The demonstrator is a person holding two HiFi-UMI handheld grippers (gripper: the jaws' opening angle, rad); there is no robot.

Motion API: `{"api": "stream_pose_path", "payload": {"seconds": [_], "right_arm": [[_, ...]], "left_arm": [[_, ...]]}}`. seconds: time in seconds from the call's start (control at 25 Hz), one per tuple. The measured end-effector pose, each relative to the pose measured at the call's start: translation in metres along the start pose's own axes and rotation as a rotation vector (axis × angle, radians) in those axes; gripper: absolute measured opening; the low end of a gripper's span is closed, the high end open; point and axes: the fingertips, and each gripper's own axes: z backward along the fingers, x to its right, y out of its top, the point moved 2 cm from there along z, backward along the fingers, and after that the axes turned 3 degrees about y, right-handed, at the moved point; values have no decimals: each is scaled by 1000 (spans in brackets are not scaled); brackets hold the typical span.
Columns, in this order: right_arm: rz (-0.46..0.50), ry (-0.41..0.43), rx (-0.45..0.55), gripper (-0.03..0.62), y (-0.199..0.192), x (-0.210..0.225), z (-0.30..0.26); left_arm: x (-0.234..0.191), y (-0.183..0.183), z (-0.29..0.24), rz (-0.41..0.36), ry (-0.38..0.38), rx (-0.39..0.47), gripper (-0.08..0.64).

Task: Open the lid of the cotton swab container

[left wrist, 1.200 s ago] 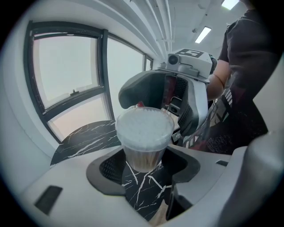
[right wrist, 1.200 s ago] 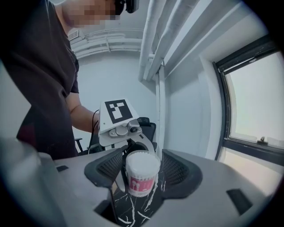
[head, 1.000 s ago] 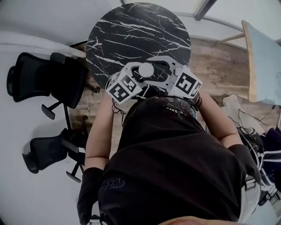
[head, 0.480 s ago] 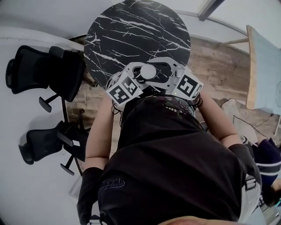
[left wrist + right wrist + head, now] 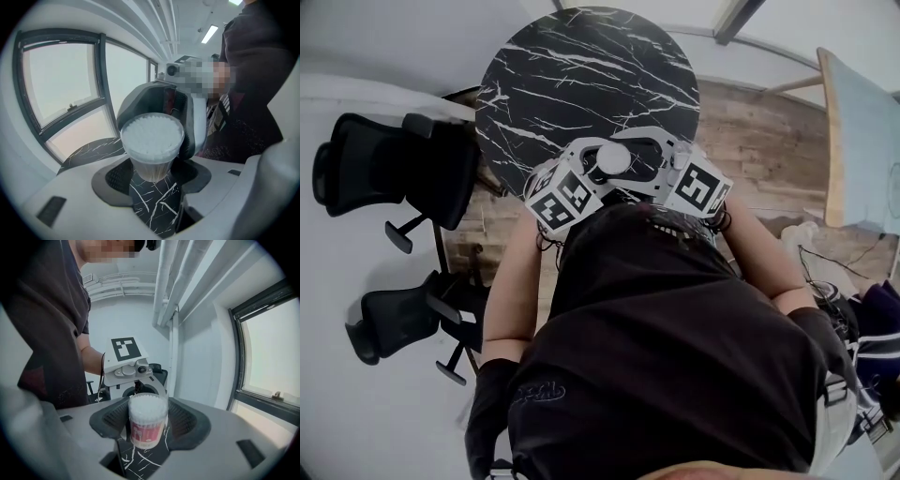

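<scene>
**Container clamped from both sides; lid not yet off**

Location. The cotton swab container (image 5: 612, 157) stands upright between the two tools at the near edge of the black marble table (image 5: 581, 66), close in front of the person. Whether its base rests on the marble or hangs just above it cannot be settled from these views.

Left gripper (image 5: 153, 174). It is clenched on the lower body of the container and looks down on it from above. Both pads lie against the tapering wall.

Right gripper (image 5: 149, 423). It approaches nearly level from the opposite side. Its pads are closed on the container at the height of the red label and upward.

Lid (image 5: 152, 136). The clear cap appears seated, with an even rim all round and white cotton showing through it. No gap or tilt is visible.

Change. Over the past second the head view shows almost none. The two tools keep the same ring around the container, and the group drifts only slightly against the table edge.

Assessment. Both holds look settled, but the opening stroke has not begun. The task likely remains at the grip stage, with all lid removal outstanding.
</scene>
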Motion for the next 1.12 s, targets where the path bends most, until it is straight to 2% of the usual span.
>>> {"api": "stream_pose_path", "payload": {"seconds": [0.4, 1.12], "right_arm": [[-44, -18, -9, 267, -3, 2, 10], [-105, 54, -49, 264, -7, 3, 8]], "left_arm": [[3, 5, -4, -5, -37, -6, 256], [2, -2, -4, 15, -18, -22, 256]]}}
